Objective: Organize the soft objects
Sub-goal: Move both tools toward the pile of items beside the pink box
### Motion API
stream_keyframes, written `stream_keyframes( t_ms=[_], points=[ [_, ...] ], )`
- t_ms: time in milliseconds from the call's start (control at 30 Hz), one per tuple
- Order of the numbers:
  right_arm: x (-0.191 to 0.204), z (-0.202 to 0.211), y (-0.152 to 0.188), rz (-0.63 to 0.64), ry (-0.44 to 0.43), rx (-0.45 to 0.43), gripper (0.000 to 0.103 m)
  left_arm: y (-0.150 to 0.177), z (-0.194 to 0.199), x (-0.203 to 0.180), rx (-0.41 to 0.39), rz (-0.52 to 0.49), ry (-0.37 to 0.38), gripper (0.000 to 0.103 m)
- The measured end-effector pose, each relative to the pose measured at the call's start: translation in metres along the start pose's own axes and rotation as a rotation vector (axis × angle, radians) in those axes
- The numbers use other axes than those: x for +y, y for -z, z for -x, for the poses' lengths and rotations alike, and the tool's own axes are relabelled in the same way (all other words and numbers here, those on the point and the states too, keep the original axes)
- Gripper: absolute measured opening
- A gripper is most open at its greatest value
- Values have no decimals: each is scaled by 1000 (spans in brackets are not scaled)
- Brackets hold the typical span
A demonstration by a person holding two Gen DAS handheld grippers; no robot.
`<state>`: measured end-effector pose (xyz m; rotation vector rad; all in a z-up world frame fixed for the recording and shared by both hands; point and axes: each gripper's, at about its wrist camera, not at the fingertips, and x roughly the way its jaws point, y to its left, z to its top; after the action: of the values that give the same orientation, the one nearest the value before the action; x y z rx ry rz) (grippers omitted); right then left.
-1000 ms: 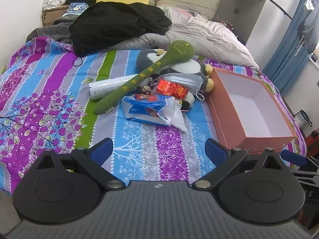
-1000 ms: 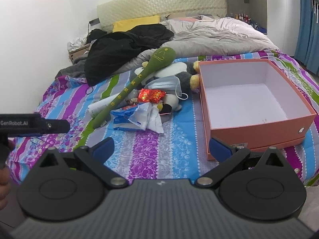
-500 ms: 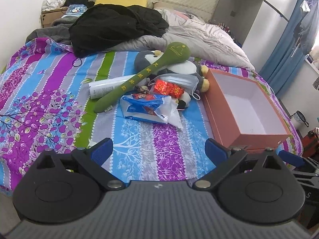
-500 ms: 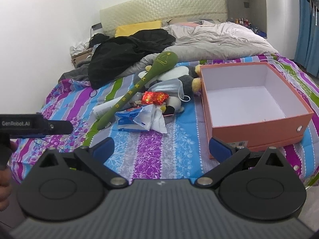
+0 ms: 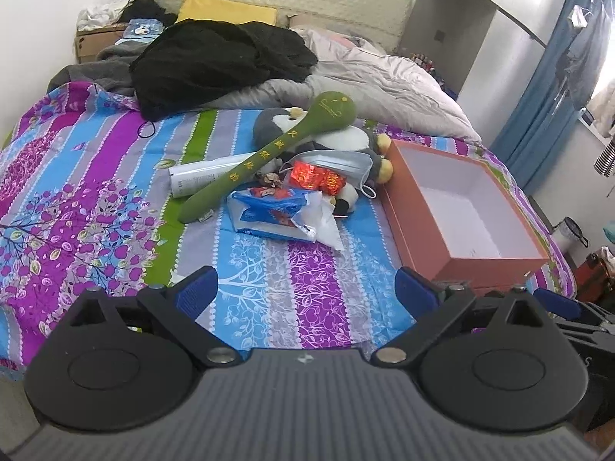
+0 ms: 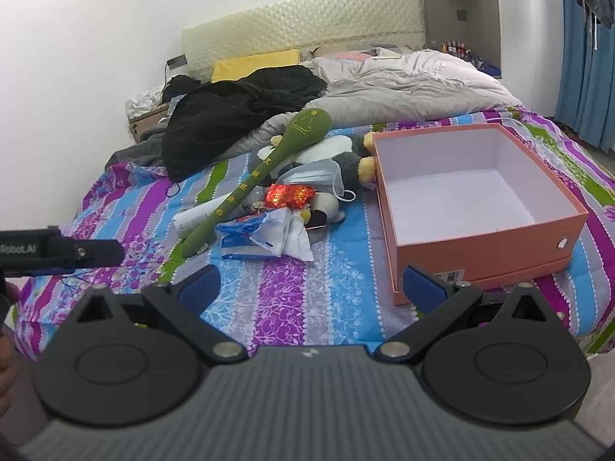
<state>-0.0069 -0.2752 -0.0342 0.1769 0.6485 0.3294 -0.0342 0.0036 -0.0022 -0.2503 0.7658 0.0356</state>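
Observation:
A pile lies mid-bed: a long green plush mallet (image 5: 265, 157) (image 6: 265, 171) across a grey-and-white penguin plush (image 5: 346, 140) (image 6: 330, 150), a face mask (image 5: 338, 161) (image 6: 319, 174), a red foil packet (image 5: 315, 178) (image 6: 290, 196), a white tube (image 5: 203, 178) (image 6: 194, 221) and a blue-and-white plastic bag (image 5: 276, 217) (image 6: 265, 238). An empty orange box (image 5: 461, 207) (image 6: 472, 199) stands to the right of the pile. My left gripper (image 5: 305, 292) and right gripper (image 6: 311, 288) hover open at the bed's near edge, well short of the pile, holding nothing.
The bed has a striped purple-blue floral sheet (image 5: 96, 199). Black clothing (image 5: 215, 61) and a grey duvet (image 5: 384, 80) are heaped at the head end, with a yellow pillow (image 5: 226, 9). Blue curtains (image 5: 538, 96) hang at the right. The left gripper's body (image 6: 57, 253) shows at the right view's left edge.
Both grippers have drawn back and risen slightly from the bed, so the pile and box look smaller. Nothing on the bed has moved, and both stay open.

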Motion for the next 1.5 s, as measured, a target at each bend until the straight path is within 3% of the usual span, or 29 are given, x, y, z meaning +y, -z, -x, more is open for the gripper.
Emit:
stream_keyframes(
  t_ms=[467,1367,1500],
  points=[
    [1,5,6,-21,-17,-1,103,5,-2,7,25,-30,-11,100],
    [-8,-25,-4,-56,-2,36,99,-27,-45,13,98,-25,18,100],
    [-12,-31,-7,-69,5,47,97,-32,-48,10,95,-69,6,100]
  ],
)
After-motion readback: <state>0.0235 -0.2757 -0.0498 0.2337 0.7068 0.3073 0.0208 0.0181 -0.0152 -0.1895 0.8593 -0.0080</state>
